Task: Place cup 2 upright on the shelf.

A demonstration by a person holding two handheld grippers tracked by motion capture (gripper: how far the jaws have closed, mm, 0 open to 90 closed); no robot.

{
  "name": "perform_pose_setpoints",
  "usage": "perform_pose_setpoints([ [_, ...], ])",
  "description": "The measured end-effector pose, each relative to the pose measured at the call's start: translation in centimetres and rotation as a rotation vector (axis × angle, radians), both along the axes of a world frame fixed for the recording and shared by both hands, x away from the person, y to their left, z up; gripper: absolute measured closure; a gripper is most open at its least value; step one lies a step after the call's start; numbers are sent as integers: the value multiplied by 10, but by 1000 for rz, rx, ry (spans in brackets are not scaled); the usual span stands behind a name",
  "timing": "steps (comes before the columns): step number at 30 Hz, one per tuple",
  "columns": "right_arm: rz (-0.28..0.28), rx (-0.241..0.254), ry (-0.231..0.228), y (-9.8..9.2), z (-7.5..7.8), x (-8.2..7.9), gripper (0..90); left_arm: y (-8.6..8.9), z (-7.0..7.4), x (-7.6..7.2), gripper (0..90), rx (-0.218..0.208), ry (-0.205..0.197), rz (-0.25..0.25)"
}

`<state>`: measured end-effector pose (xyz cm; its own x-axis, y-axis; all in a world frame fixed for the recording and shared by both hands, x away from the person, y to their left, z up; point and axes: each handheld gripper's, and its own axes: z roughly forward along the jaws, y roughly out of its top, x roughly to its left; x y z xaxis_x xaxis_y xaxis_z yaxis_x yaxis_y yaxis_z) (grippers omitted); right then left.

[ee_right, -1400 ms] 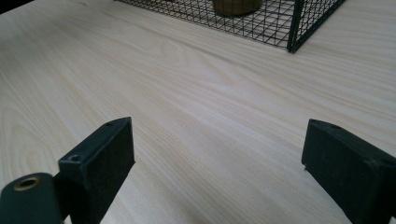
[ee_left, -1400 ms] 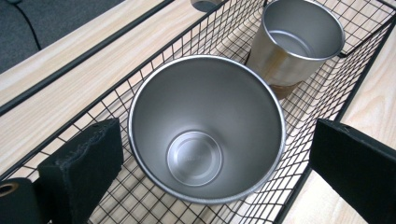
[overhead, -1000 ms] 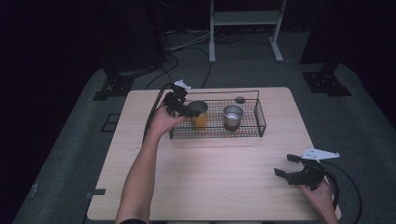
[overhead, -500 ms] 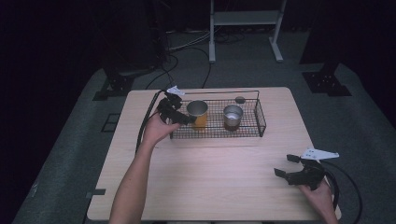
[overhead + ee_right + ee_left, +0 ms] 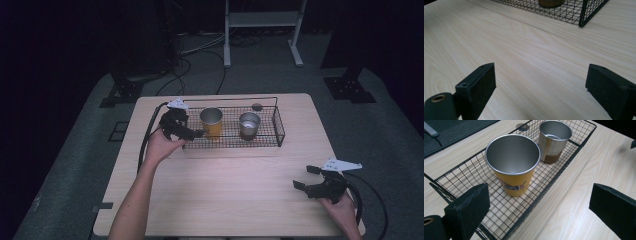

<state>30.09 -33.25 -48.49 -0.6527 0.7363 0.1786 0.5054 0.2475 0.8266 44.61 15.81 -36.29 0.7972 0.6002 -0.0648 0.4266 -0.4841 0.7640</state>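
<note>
A: Starting at the left, what is the left tool doing?

B: Its jaws stand wide apart with nothing between them, at the left end of the wire basket on the counter. In the left gripper view the orange cup sits just beyond the jaws, not touched by them.

A: Describe that cup.

B: Upright in the basket's left half, tapered, wider at the mouth. The outside is orange-yellow with a small printed band low on the side; the inside and the rim are bare shiny metal, and it looks empty.

A: And further right?

B: A smaller steel cup with a brown band at its base stands upright in the basket's right half, apart from the orange one.

A: The right tool?

B: Near the counter's front right corner, well apart from the basket, jaws spread over bare wood, gripping nothing.
</note>
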Motion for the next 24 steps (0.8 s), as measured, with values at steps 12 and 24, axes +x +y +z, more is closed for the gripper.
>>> perform_pose_setpoints([
  [12, 0, -1, 2, 1, 0, 0, 85, 10, -3, -17, 22, -5, -11, 3],
  [24, 3, -6, 3, 2, -1, 1, 85, 19, -6, -29, 23, -19, -18, 8],
])
